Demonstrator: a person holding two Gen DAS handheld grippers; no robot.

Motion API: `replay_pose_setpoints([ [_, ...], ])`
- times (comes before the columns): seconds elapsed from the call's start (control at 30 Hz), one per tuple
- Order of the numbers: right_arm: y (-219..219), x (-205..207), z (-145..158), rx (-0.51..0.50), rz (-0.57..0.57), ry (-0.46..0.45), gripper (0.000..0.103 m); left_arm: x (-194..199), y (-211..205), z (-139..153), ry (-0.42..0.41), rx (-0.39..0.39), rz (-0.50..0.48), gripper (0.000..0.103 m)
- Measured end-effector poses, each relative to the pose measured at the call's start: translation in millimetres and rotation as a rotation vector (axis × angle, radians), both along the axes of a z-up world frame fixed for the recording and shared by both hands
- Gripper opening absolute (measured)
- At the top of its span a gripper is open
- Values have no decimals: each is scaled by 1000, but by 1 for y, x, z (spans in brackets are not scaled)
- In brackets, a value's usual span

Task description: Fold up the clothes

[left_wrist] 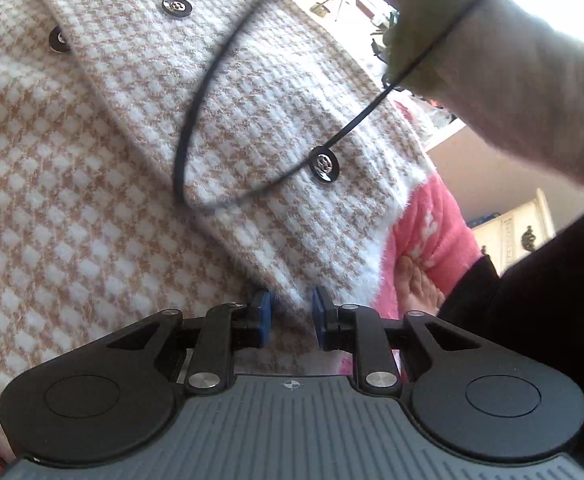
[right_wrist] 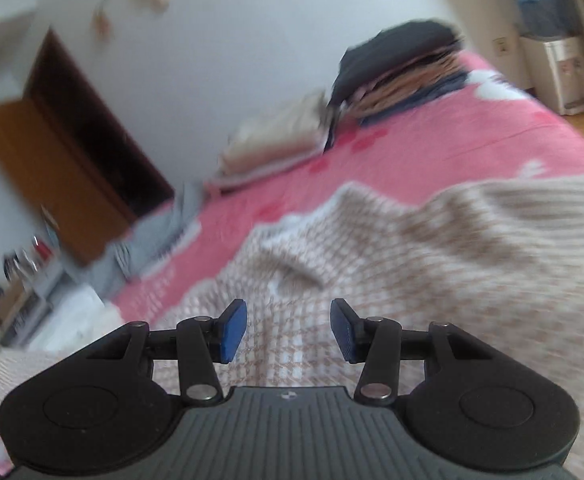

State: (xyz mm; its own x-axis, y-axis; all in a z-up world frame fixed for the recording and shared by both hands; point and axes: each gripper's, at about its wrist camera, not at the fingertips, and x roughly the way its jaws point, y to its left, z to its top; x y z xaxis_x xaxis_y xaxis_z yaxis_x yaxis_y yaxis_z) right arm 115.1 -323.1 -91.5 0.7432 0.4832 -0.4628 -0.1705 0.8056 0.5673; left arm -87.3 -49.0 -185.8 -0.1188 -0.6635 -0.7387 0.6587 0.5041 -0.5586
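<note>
Two grippers hover over a beige-and-white houndstooth knit cardigan [left_wrist: 92,184] spread on the pink fleece bed [right_wrist: 431,148]: left gripper [left_wrist: 290,318] narrowly parted, right gripper [right_wrist: 288,330] wider, both empty.

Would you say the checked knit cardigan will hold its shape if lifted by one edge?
Probably not: the checked knit cardigan already lies in soft folds and ripples, so it should droop. Its fuzzy thick knit likely grips the pads well, and the buttons add little weight.
</note>
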Motion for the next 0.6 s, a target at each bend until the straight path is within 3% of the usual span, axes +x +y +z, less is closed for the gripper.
replay_pose_setpoints([
  [0.13,-67,-87,34,-75,-44,-55,50,3,16,8,-13,-41,-9,29],
  [0.3,-88,-186,46,-293,88,46,50,14,22,20,-54,-69,-26,30],
  [0.37,-80,-213,36,-387,148,122,50,20,20,25,-88,-75,-24,30],
  [0.47,-73,-243,11,-445,192,236,50,20,9,29,-122,-89,-33,30],
  [0.6,-55,-272,-28,-613,298,304,49,13,-14,27,-189,-74,-90,30],
])
